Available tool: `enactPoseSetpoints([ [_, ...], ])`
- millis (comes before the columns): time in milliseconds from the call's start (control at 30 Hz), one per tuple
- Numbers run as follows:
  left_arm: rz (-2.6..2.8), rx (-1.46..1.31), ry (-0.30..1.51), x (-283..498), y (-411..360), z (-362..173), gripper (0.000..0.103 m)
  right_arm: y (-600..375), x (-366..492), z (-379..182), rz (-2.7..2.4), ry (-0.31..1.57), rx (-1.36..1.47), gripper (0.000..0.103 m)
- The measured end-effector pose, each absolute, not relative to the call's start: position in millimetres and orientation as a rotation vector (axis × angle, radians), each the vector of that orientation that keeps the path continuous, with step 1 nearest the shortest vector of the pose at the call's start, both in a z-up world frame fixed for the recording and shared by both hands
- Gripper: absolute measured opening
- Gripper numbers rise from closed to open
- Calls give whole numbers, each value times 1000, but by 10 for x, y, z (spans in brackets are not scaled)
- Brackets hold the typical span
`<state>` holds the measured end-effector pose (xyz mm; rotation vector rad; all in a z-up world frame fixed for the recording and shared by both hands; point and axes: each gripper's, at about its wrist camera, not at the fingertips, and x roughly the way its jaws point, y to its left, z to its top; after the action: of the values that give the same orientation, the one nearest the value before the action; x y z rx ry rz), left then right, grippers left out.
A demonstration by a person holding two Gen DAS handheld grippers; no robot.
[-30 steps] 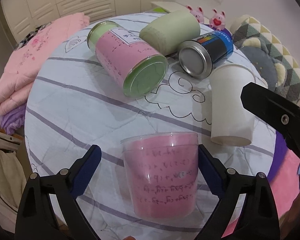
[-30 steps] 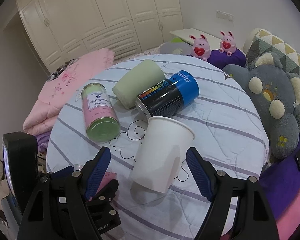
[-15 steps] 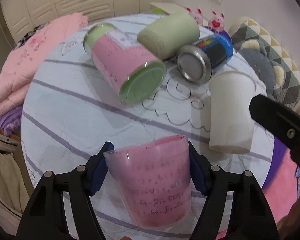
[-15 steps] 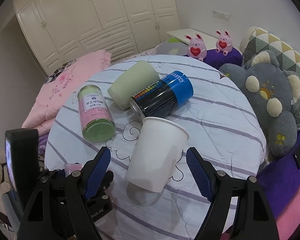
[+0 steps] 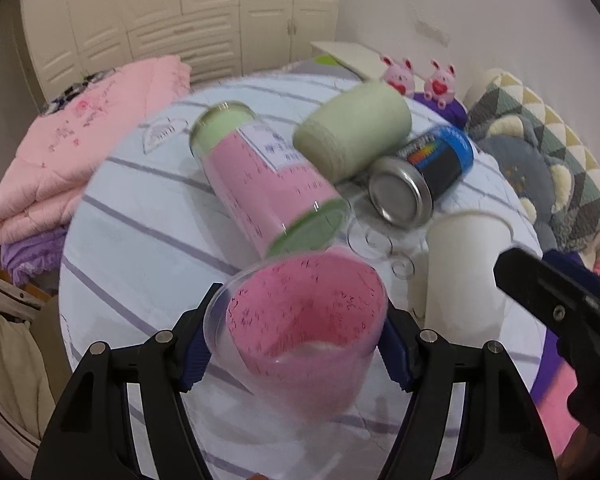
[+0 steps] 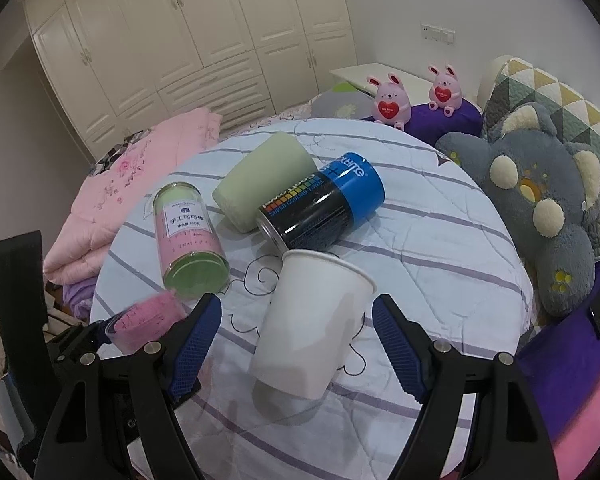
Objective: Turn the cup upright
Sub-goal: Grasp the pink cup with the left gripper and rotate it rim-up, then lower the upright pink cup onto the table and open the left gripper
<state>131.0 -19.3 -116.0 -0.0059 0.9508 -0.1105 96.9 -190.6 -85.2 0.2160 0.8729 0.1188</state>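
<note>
My left gripper (image 5: 295, 344) is shut on a clear plastic cup with a pink lining (image 5: 300, 328). The cup is lifted off the round table and tilted, its open mouth facing up and away from me. It also shows in the right wrist view (image 6: 147, 320), at the lower left. My right gripper (image 6: 297, 344) is open with its fingers on either side of a white paper cup (image 6: 312, 320), apart from it. The white cup (image 5: 464, 268) stands upright on the cloth.
The table (image 6: 440, 240) has a white cloth with purple stripes. On it lie a pink-and-green jar (image 6: 187, 240), a pale green cup (image 6: 263, 180) and a blue-black can (image 6: 324, 204). Pink blankets (image 6: 139, 184) lie left, a grey plush toy (image 6: 540, 200) right.
My left gripper closed on the pink cup, lifted it and tipped it from mouth-down to mouth-up. The right gripper stayed open around the white cup.
</note>
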Motion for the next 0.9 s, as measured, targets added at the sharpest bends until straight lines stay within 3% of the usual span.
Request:
enactPoseSetpoints([
  [900, -111, 130, 889, 1268, -390, -1268, 71, -1865, 989, -892, 110, 883, 181, 79],
])
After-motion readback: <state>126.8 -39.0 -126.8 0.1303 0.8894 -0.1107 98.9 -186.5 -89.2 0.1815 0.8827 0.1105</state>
